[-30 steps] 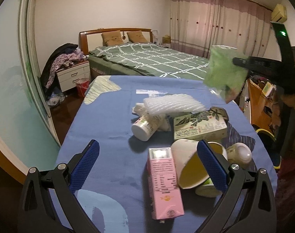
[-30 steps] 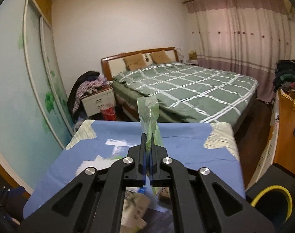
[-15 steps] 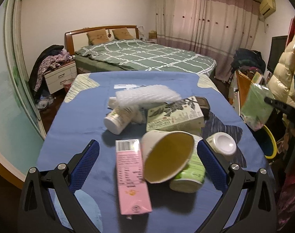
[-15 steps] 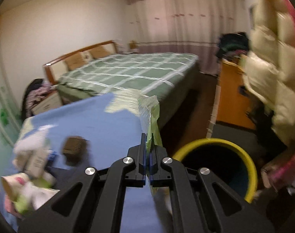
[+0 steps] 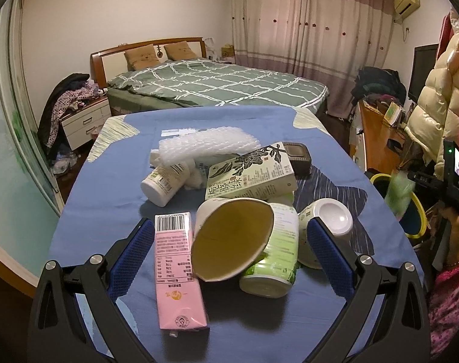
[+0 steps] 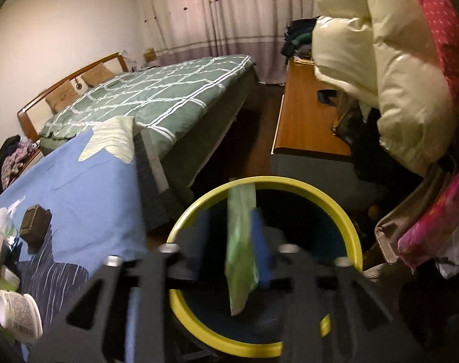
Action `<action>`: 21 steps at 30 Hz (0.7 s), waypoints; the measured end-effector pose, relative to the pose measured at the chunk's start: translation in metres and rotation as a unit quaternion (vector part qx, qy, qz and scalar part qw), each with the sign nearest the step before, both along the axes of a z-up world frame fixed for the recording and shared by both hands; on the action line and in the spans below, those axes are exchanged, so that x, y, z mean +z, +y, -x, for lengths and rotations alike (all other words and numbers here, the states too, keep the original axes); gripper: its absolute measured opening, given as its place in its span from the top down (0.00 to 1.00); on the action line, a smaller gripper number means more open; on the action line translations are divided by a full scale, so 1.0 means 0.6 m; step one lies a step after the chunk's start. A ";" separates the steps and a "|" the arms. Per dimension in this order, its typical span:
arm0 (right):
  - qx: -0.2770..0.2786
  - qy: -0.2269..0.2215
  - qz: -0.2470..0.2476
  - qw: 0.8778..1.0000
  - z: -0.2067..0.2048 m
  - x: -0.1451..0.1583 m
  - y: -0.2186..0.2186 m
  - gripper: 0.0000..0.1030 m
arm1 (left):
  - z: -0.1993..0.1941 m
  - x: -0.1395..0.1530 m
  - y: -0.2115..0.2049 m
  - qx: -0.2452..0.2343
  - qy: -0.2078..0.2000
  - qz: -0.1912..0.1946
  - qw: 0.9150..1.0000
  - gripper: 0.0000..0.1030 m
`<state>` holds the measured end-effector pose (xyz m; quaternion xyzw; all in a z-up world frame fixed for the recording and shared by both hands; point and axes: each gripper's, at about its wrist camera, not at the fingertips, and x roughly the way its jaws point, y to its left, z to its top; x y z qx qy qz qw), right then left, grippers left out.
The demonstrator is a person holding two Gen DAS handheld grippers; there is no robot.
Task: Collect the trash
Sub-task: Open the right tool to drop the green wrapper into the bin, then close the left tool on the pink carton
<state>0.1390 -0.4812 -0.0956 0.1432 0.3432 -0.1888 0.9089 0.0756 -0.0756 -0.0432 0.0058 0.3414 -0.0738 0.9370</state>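
Right tool (image 6: 229,233), jaws opening, green wrapper (image 6: 240,242) between them above the bin (image 6: 347,220). Left tool (image 5: 229,239) open over bench (image 5: 108,187) litter; cup (image 5: 229,239) at 12 o'clock.

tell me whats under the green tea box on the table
The green tea box lies tilted on the pile, its near edge above the paper cup and the green-labelled can. A white bottle lies at its left. Whatever props its middle is covered.

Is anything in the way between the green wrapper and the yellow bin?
Nothing visible. The green wrapper hangs right over the open mouth of the yellow bin. The right gripper is opening its jaws, with the wrapper between them, and the bin's inside below looks dark.
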 end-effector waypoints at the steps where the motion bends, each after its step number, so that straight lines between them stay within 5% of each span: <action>1: -0.001 -0.003 -0.001 1.000 0.003 0.002 0.000 0.63 | 0.000 0.000 0.000 0.000 0.001 0.000 1.000 0.04; 21: 0.041 -0.028 -0.008 0.999 -0.011 0.030 0.057 0.58 | 0.044 -0.088 0.084 0.022 0.066 -0.014 0.997 0.04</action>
